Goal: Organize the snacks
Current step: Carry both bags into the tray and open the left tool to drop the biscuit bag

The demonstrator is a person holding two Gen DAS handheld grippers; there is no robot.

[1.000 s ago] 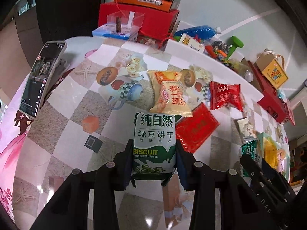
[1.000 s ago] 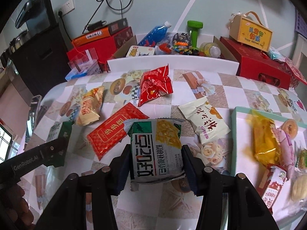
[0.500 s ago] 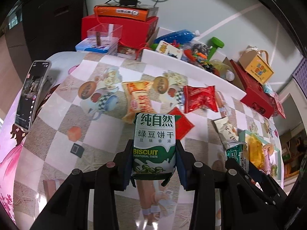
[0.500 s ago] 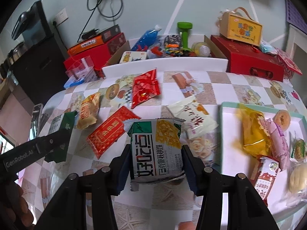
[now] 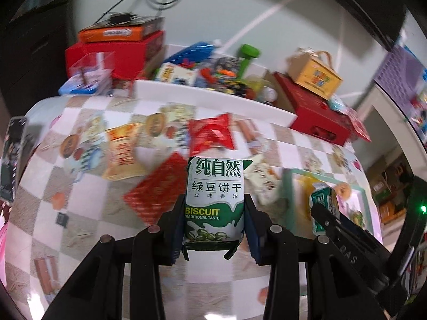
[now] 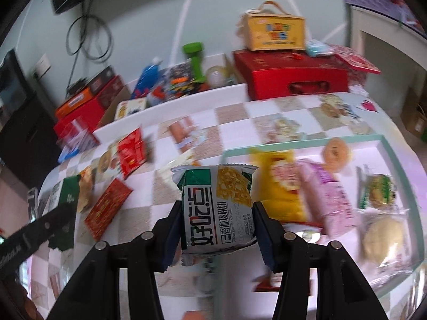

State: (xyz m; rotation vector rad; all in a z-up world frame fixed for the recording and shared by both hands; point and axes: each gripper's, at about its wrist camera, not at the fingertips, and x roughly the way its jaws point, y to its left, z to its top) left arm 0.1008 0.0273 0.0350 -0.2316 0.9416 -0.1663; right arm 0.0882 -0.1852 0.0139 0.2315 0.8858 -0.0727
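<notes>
My left gripper [image 5: 214, 214] is shut on a green-and-white biscuit packet [image 5: 214, 194], held upright above the checked tablecloth. My right gripper [image 6: 218, 221] is shut on a grey-and-green snack packet [image 6: 217, 208], hanging over the left edge of the pale green tray [image 6: 301, 144]. In the tray lie a yellow packet [image 6: 280, 186], a pink packet [image 6: 328, 194], a round pastry [image 6: 336, 153] and a pale bun [image 6: 384, 237]. Loose on the cloth are a red packet [image 5: 212, 134], a flat red packet [image 5: 160, 189], an orange packet [image 5: 122, 152] and a white packet [image 5: 263, 184].
A phone [image 5: 10, 160] lies at the table's left edge. Behind the table stand a white box of clutter [image 5: 213, 96], red boxes [image 5: 317, 112] and a yellow carton [image 6: 275, 30]. The right gripper's fingers [image 5: 324, 213] show at the lower right of the left wrist view.
Both grippers have travelled to the right with their packets still gripped. The tray has come closer in both views, and the phone has slid to the left edge.
</notes>
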